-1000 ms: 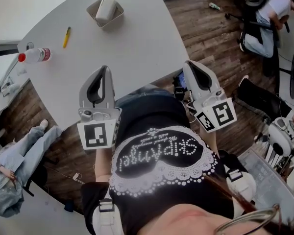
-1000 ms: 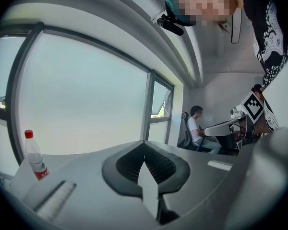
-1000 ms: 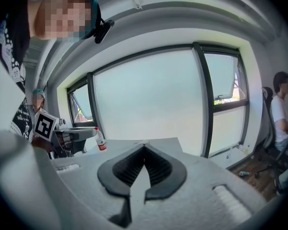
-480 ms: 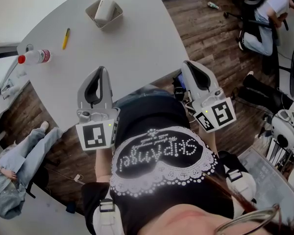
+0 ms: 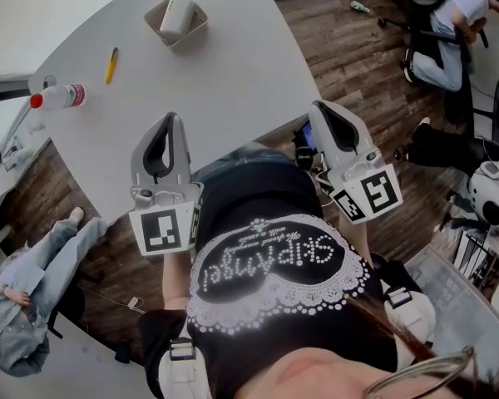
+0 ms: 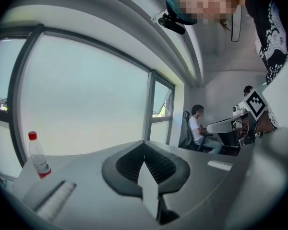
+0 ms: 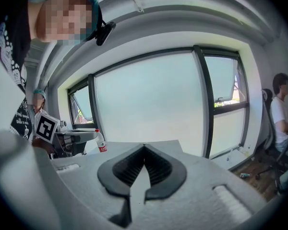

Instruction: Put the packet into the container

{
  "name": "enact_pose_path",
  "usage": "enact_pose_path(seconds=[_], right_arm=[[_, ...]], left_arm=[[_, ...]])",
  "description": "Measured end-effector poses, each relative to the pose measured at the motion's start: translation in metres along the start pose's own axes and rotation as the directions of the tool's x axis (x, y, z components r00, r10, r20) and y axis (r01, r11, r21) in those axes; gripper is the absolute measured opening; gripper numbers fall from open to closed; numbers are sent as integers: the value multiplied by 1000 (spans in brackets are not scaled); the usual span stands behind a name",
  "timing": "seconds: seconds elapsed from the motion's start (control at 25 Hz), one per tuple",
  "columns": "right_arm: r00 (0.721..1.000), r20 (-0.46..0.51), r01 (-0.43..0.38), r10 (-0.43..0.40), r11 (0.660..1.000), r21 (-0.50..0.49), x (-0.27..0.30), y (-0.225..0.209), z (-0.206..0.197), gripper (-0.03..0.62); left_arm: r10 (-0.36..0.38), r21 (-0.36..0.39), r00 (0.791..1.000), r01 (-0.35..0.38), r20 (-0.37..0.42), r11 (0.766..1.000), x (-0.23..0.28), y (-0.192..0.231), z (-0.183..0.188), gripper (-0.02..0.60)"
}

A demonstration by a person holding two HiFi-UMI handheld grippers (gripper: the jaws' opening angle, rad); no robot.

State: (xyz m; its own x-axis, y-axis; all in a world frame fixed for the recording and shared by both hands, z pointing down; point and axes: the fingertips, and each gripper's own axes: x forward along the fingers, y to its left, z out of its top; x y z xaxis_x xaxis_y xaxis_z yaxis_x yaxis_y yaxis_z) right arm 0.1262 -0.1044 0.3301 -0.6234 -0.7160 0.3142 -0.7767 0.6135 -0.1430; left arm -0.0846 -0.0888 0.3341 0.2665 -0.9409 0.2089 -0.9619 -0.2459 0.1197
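1. Two grippers, the left gripper (image 5: 174,116) and the right gripper (image 5: 318,106), were held close to the person's body at the near edge of the worktop (image 5: 233,81). Both were well apart from the container (image 5: 155,20). This was judged a rest pose.
2. Left gripper: jaws fully together, nothing between them.
3. Right gripper: jaws likewise together and empty.
4. The packet (image 5: 178,17) lay inside the container, toward the far side of the worktop. The task therefore looked complete.
5. The packet's long axis ran away from the person, its far end tilted slightly right. Which end was the opening could not be told.
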Motion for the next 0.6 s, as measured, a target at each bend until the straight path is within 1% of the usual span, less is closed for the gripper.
enact_pose_path(seconds=[0.4, 0.6], right_arm=[[1000, 5, -3, 3, 1000, 2, 1, 1, 1, -5], [1000, 1, -20, 20, 1000, -5, 4, 4, 3, -5]], left_arm=[[-8, -8, 1000, 8, 2, 1000, -1, -1, -1, 5], [-6, -6, 1000, 6, -2, 1000, -2, -1, -1, 5]])
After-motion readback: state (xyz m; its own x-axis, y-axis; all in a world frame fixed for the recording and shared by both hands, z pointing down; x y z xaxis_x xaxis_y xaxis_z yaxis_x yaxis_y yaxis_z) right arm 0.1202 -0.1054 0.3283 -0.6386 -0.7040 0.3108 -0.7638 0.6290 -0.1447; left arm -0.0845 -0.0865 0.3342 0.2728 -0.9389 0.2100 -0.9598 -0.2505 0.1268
